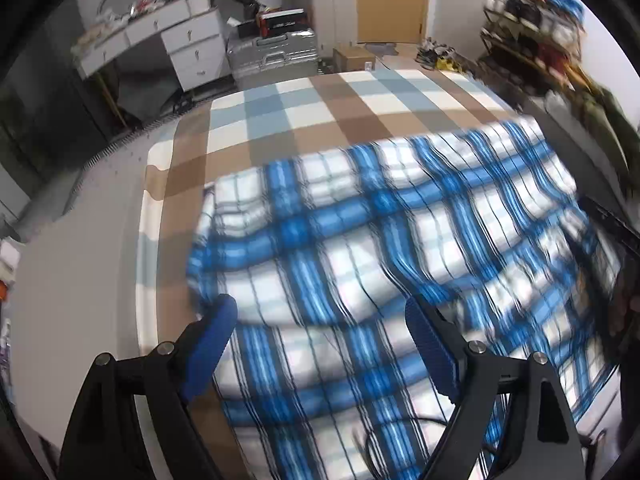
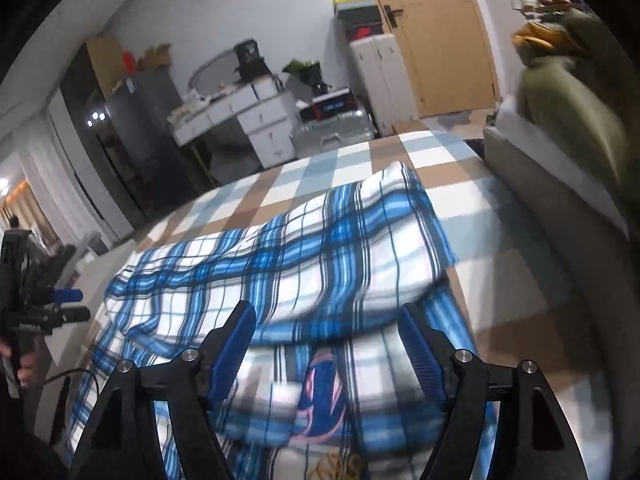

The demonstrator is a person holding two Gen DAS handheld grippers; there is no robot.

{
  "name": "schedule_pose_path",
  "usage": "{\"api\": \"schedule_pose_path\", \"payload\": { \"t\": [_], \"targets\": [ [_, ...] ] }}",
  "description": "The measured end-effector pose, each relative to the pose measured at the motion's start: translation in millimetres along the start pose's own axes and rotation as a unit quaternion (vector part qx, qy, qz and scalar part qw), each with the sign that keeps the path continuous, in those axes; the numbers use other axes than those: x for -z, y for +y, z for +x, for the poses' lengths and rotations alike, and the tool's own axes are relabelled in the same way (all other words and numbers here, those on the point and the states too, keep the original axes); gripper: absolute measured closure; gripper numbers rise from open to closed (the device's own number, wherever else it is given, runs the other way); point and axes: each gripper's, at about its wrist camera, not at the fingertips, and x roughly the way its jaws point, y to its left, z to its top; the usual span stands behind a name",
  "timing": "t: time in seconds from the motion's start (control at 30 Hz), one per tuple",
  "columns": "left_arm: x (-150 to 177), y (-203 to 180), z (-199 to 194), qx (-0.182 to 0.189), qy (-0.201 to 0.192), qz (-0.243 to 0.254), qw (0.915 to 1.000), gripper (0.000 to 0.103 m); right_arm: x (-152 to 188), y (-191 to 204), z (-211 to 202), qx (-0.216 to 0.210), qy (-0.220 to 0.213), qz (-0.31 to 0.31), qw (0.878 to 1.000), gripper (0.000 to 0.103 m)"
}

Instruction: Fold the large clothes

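Note:
A large blue-and-white plaid cloth (image 1: 380, 248) lies on a bed with a brown, blue and white checked cover (image 1: 320, 108). Its far half is folded back over the near half, puffed up along the fold. My left gripper (image 1: 320, 332) is open above the cloth's near left part, holding nothing. My right gripper (image 2: 328, 332) is open above the cloth (image 2: 320, 248) near its folded edge, holding nothing. The left gripper also shows at the left edge of the right wrist view (image 2: 64, 304), held in a hand. A patch with a pink and blue print (image 2: 320, 392) shows under the right gripper.
A white drawer desk (image 1: 168, 40), a silver suitcase (image 1: 272, 52) and a cardboard box (image 1: 352, 58) stand beyond the bed's far end. A wooden door (image 2: 432, 32) is at the back. A grey sofa with an olive garment (image 2: 568, 96) runs along the bed's right side. A shoe rack (image 1: 532, 12) stands far right.

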Motion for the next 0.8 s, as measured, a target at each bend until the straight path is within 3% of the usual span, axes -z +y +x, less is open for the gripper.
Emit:
{"api": "schedule_pose_path", "payload": {
  "t": [0.13,0.23,0.27,0.33,0.43,0.53,0.8],
  "targets": [
    [-15,4,45,0.006,0.053,0.035,0.9980,0.021,-33,0,42,0.021,0.090,0.004,0.996,0.033],
    [-15,4,77,0.010,0.100,0.052,0.9936,0.027,-38,6,85,0.084,0.163,-0.061,0.981,0.044],
    [-14,6,88,0.018,0.116,0.048,0.9920,0.027,-35,8,95,0.096,0.183,-0.080,0.975,0.043],
    [-17,11,90,0.014,0.112,0.046,0.9926,0.027,-33,16,102,0.104,0.190,-0.115,0.969,0.040],
    [-23,12,94,0.015,0.129,0.047,0.9904,0.027,-39,16,110,0.108,0.211,-0.097,0.967,0.033],
    [-33,10,102,0.015,0.128,0.058,0.9900,0.024,-39,25,119,0.127,0.200,-0.128,0.963,0.033],
    [-73,24,128,0.007,0.114,0.047,0.9923,0.021,-64,29,148,0.140,0.172,-0.111,0.969,0.033]
  ]
}}
